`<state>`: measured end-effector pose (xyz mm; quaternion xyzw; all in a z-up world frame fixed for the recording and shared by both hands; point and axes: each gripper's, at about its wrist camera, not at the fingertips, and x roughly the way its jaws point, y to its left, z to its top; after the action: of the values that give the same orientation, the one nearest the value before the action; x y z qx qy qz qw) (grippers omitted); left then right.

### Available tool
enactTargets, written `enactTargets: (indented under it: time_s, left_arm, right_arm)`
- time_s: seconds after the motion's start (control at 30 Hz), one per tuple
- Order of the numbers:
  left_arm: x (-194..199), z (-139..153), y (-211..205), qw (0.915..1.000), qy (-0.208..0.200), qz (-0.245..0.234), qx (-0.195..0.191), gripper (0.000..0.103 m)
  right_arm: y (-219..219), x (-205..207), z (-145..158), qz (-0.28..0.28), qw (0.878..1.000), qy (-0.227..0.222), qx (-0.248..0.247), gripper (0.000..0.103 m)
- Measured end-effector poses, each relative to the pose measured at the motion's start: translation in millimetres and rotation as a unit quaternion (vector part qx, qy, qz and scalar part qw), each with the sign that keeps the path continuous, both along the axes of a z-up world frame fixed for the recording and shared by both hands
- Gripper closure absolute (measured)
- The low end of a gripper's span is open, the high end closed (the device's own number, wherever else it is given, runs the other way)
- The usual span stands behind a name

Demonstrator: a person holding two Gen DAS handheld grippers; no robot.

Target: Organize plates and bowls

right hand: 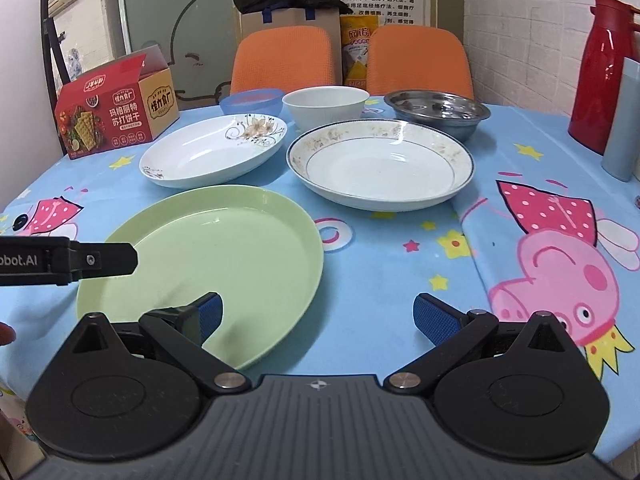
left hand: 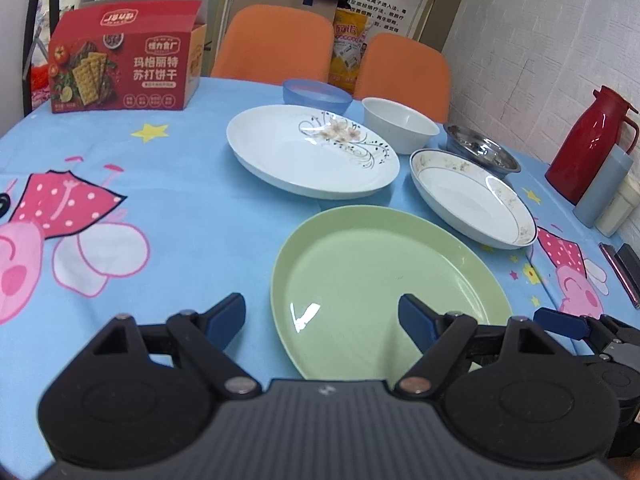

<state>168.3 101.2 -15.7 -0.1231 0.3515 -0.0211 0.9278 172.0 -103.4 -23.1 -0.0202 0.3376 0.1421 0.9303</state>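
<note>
Left hand-held gripper [left hand: 322,320]: jaws spread wide, nothing between the pads; it hovers over the near left rim of the green plate [left hand: 384,288]
Right hand-held gripper [right hand: 318,318]: jaws wide apart and empty; its left finger stands over the green plate's near edge; the right finger over bare cloth
Tabletop [right hand: 400,280]: covered by a blue cloth printed with pink cartoon pigs, stars and flowers
Green plate: nearest dish, empty, flat on the cloth
Rimmed white plate [right hand: 380,164]: beyond the green plate to the right; blue-lined rim with worn marks
Floral white plate [right hand: 214,150]: beyond the green plate to the left; flower print at its far side
Bowls: blue bowl [right hand: 252,102], white bowl [right hand: 325,106] and steel bowl [right hand: 438,112] in a row behind the plates
Writing: red cracker box [right hand: 116,120] at far left carries Chinese lettering; the other gripper's arm reads "obot.AI"
Right edge: red thermos [right hand: 600,76] with a grey cup [right hand: 622,120] beside it
Room: two orange chairs [right hand: 286,60] behind the tabletop; a brown bag, a wall poster and white brick-pattern wall beyond
</note>
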Motion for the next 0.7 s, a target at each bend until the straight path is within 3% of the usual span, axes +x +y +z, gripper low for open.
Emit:
enactTargets:
  time_s: [0.1, 0.4, 0.47, 0.57, 0.7]
  left_arm:
    - [7.2, -6.0, 1.8, 1.0000, 0.010, -0.001, 0.001, 0.022]
    - [16.1, -5.8, -2.7, 0.9990, 0.021, -0.014, 0.036, 0.022]
    - [16.9, -4.6, -1.6, 0.9991, 0.021, -0.019, 0.031, 0.023]
    - [16.7, -1.8, -2.2, 0.9990, 0.017, -0.028, 0.031, 0.025]
    - [17.4, -6.2, -5.9, 0.9982, 0.021, -0.028, 0.049, 0.029]
  right_arm:
    - [9.8, 6.1, -6.5, 0.016, 1.000, 0.011, -0.006, 0.000]
    - [11.2, 8.3, -10.4, 0.039, 0.999, -0.014, -0.013, 0.000]
    - [11.5, 11.9, -5.3, 0.039, 0.999, 0.004, -0.014, 0.000]
    - [12.0, 7.9, 5.6, 0.046, 0.999, -0.011, 0.000, 0.000]
    - [18.1, 11.3, 2.4, 0.048, 0.999, -0.012, -0.021, 0.000]
